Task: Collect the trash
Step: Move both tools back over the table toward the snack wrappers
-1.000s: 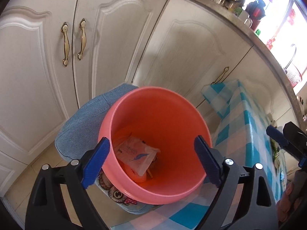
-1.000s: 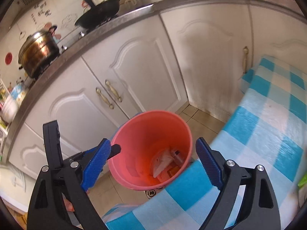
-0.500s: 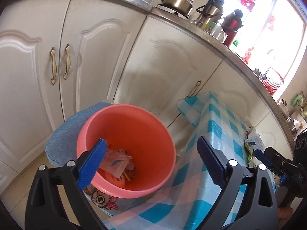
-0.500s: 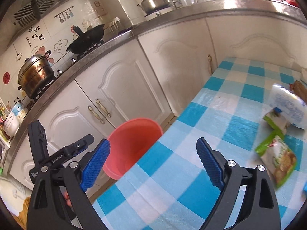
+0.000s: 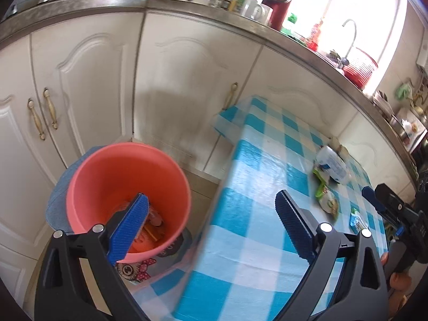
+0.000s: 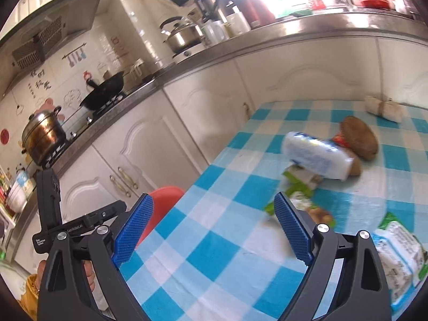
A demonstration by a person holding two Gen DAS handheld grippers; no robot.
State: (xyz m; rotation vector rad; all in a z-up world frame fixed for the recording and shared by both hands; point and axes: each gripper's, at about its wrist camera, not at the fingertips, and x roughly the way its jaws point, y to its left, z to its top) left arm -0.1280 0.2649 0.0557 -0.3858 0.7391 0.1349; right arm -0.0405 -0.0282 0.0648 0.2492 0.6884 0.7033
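Left wrist view. Left tongs (image 5: 211, 224): spread wide, gripping nothing, held over the gap between bin and worktop. Pink bin (image 5: 128, 182): on the floor beside the worktop's near corner, upright, mouth clear, some wrappers already at the bottom. Checked worktop (image 5: 256, 187): remaining trash lies toward its far right end, a white-and-blue packet (image 5: 331, 164) and green wrappers (image 5: 327, 200) near it, well apart from the bin.

Right wrist view. Right tongs (image 6: 211, 227): fully open, empty, pointing across the worktop toward the litter. Green snack wrapper (image 6: 307, 208): nearest item, flat, just beyond the right pad. White-and-blue packet resting on other items further off. Tissue pack (image 6: 401, 248): at the right edge.

Handling note, by judgement: take the nearest flat wrapper first; come in low, pinch one edge, since thin film slips. Keep the bin's position in mind for a short carry back.
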